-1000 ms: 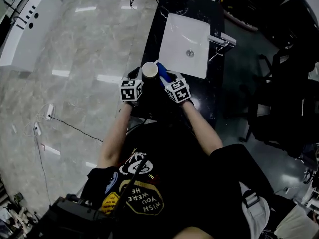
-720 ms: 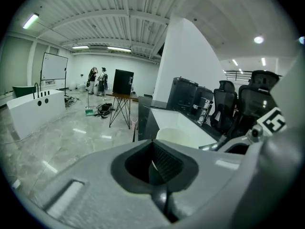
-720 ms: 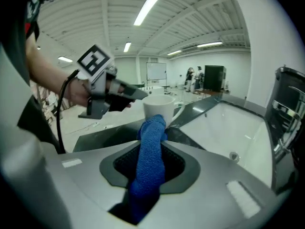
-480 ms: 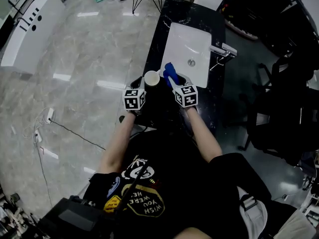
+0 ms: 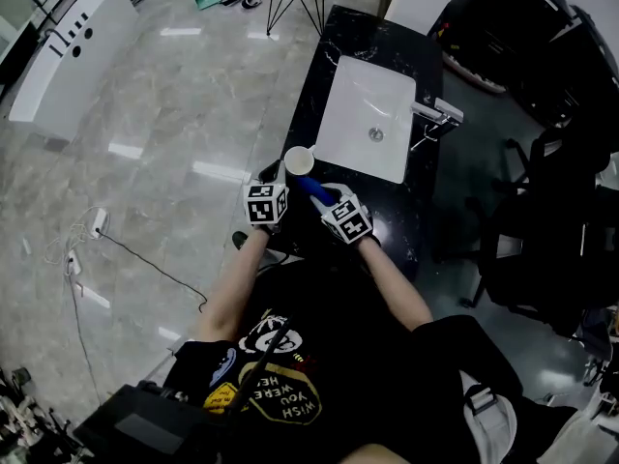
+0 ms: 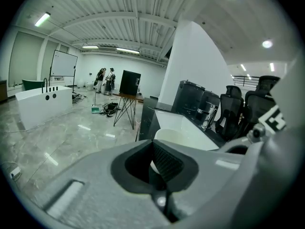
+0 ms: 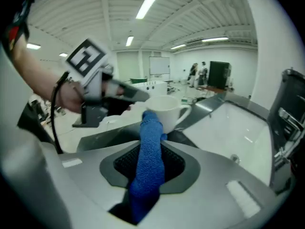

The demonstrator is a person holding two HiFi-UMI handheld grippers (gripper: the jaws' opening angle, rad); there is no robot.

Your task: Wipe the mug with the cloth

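We are clamping the left gripper [image 6: 158,165] on the thin wall of the smooth white ceramic mug [image 5: 299,160], holding it at the near edge of the black speckled stone counter [image 5: 311,90], just beside the white rectangular basin [image 5: 360,114]. Our right gripper [image 7: 148,171] is pinching a rolled blue cloth [image 7: 151,144], nubbly and knitted, between its ribbed black pads [image 7: 125,162]. The cloth's tip is pressing against the mug's rounded side, below its loop handle [image 7: 185,112].

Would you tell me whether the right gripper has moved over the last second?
Yes: the right gripper, gripping the cloth, has drawn back from the sink toward the person; the mug stayed.
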